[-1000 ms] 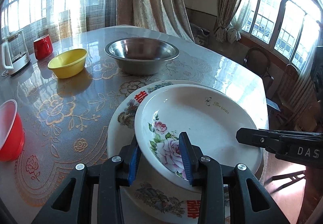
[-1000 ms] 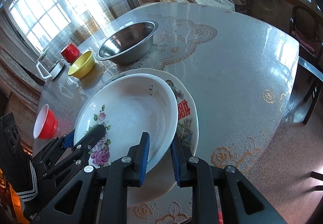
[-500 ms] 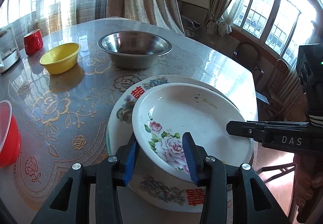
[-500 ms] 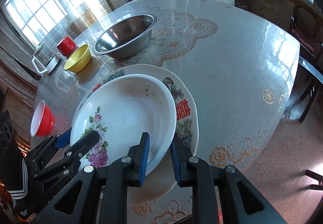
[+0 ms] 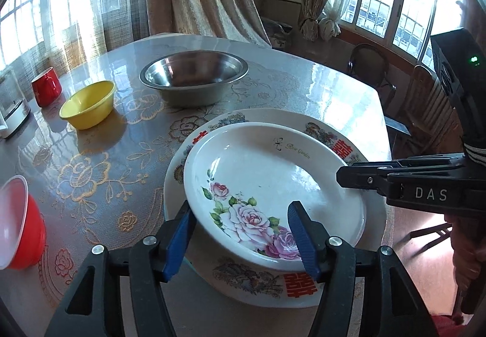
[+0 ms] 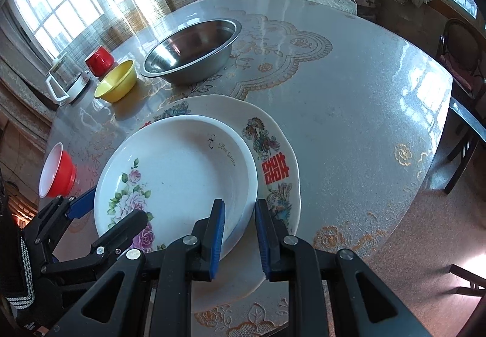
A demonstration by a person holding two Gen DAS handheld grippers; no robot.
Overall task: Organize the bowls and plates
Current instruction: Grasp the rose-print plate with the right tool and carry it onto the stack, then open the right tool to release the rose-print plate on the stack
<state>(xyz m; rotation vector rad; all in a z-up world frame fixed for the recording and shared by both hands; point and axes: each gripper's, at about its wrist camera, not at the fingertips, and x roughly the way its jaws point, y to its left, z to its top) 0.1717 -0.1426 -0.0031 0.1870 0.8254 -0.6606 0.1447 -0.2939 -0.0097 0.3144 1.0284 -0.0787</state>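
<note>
A white deep plate with pink roses [image 5: 273, 182] rests on a larger flat plate with red characters [image 5: 343, 148] on the table. My left gripper [image 5: 243, 230] is open, its blue pads either side of the deep plate's near rim. My right gripper [image 6: 240, 227] is open a little, straddling the deep plate's [image 6: 179, 173] right rim above the flat plate [image 6: 273, 167]; it also shows in the left wrist view [image 5: 358, 179]. A steel bowl [image 5: 194, 76], a yellow bowl [image 5: 88, 103] and a red bowl [image 5: 18, 233] stand apart on the table.
A red mug [image 5: 45, 86] and a glass kettle [image 5: 10, 103] stand at the far left. The table edge [image 6: 425, 173] drops off to the right, with dark chairs [image 6: 461, 57] beyond. Curtains and windows lie behind the table.
Both grippers have drawn back and risen slightly. The left gripper has opened wider, letting go of the deep plate's rim, and the right pads now stand slightly apart. The deep plate now sits on the flat plate.
</note>
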